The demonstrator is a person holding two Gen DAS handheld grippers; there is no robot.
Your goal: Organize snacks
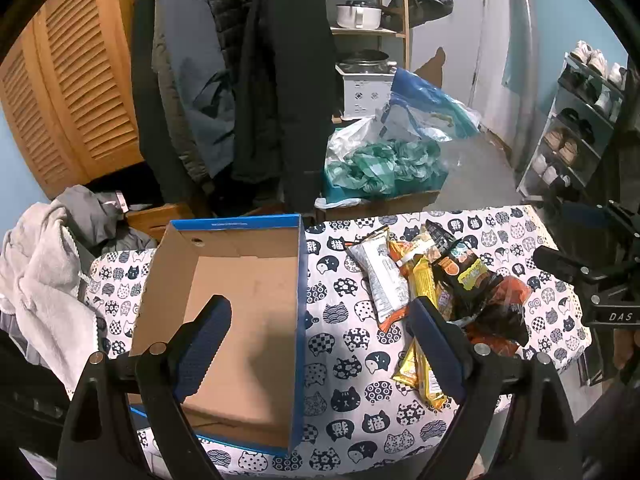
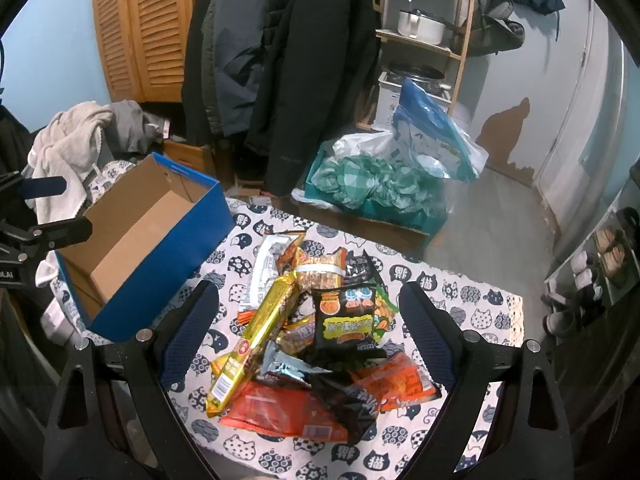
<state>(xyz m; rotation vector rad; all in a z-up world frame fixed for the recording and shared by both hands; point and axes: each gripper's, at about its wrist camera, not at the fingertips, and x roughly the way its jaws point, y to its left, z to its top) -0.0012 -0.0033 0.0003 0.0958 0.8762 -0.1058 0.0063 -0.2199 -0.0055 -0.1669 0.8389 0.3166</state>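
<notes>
The right claw [image 2: 308, 328] is hanging spread wide above the snack pile [image 2: 316, 332], its blue-padded fingers [image 2: 188, 336] standing on either side of the packets and gripping nothing. The pile is lying toward the tabletop's right end: a long gold packet [image 2: 256, 336] is slanting across its left side, a black packet [image 2: 346, 316] is sitting on top at the middle, and orange packets [image 2: 280, 412] are spreading along the near edge. The left claw [image 1: 320, 344] is also spread wide and empty, one finger hovering over the open cardboard box [image 1: 240, 300] and the other over the pile's near end. The box, blue outside, is sitting empty at the tabletop's left end, apart from the snacks. A cat-print cloth [image 1: 348, 364] is covering the tabletop. Beyond the far edge, dark coats [image 1: 280, 80] are hanging.
</notes>
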